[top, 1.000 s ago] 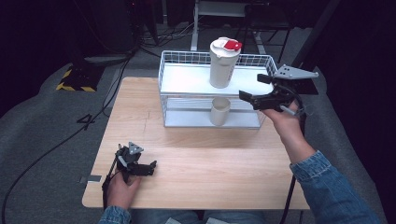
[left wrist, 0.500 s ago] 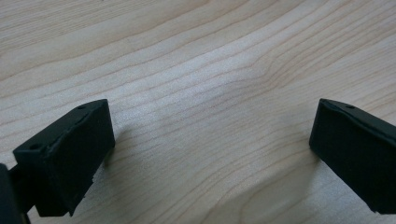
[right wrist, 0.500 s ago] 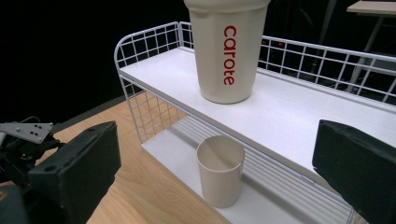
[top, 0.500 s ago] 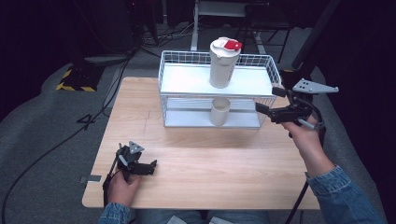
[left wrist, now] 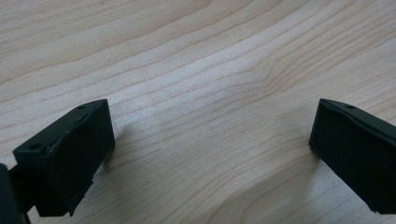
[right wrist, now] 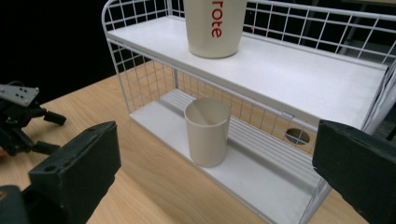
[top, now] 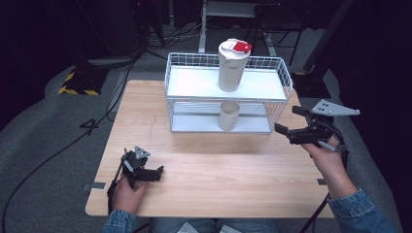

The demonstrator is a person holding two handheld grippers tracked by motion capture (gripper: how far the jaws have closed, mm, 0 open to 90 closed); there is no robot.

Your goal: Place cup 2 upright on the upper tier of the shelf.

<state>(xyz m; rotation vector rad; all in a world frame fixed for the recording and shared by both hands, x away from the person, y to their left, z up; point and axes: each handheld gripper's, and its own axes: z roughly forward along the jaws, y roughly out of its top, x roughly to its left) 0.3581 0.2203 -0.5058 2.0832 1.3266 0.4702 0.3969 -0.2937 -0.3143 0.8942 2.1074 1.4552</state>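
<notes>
Left gripper [top: 154, 174] resting on the table [top: 233, 184] near its front left corner, jaws wide and empty, right gripper [top: 290, 123] hovering gaping and empty beside the rack [top: 279, 77], cup [right wrist: 207, 131] sitting on its lower shelf, tumbler [top: 231, 65] standing above

Upright cream cup [right wrist: 207, 131], lower shelf

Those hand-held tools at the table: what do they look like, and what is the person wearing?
Both are black. The right tool carries a grey three-cornered plate dotted with small holes. The left tool has a smaller grey plate and a thin black cable. Their jaws are blocky black pads. The person wears blue denim sleeves.
</notes>
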